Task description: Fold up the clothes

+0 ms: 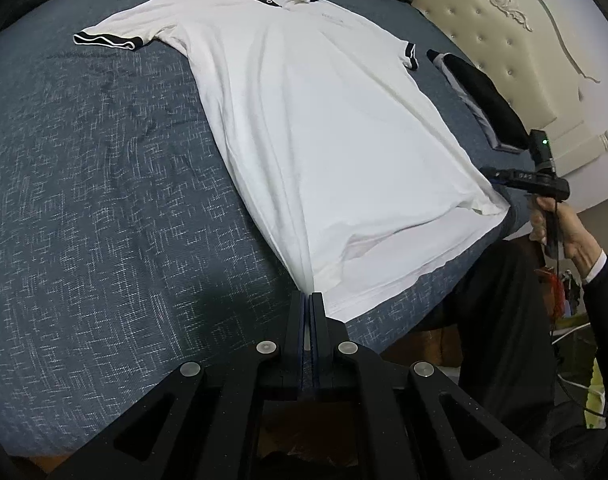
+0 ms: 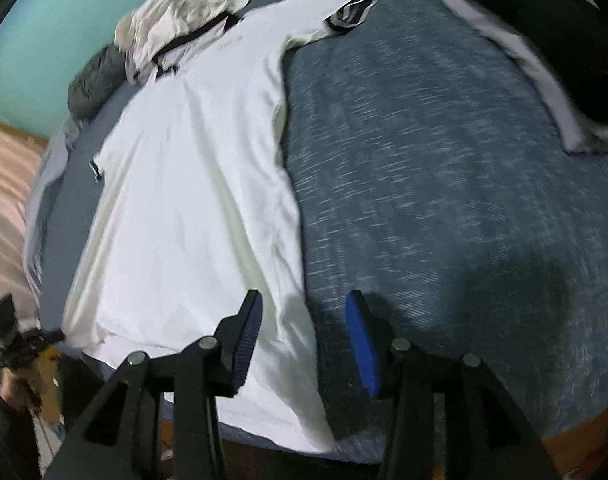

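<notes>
A white polo shirt (image 1: 312, 120) with black collar and black sleeve cuffs lies spread face up on the blue bed cover (image 1: 84, 184), collar at the far end. My left gripper (image 1: 307, 300) is shut on the shirt's hem at its near left corner. My right gripper (image 2: 304, 316) is open, its jaws straddling the hem's right corner just above the shirt (image 2: 192, 200). The right gripper also shows in the left wrist view (image 1: 500, 178), held by a hand at the bed's edge. The left gripper shows at the lower left of the right wrist view (image 2: 58, 336).
A folded black and grey garment (image 1: 484, 96) lies on the bed to the right of the shirt. A heap of grey and white clothes (image 2: 164, 24) sits beyond the collar. A cream tufted headboard (image 1: 516, 44) stands at the right. The bed's near edge drops to the floor.
</notes>
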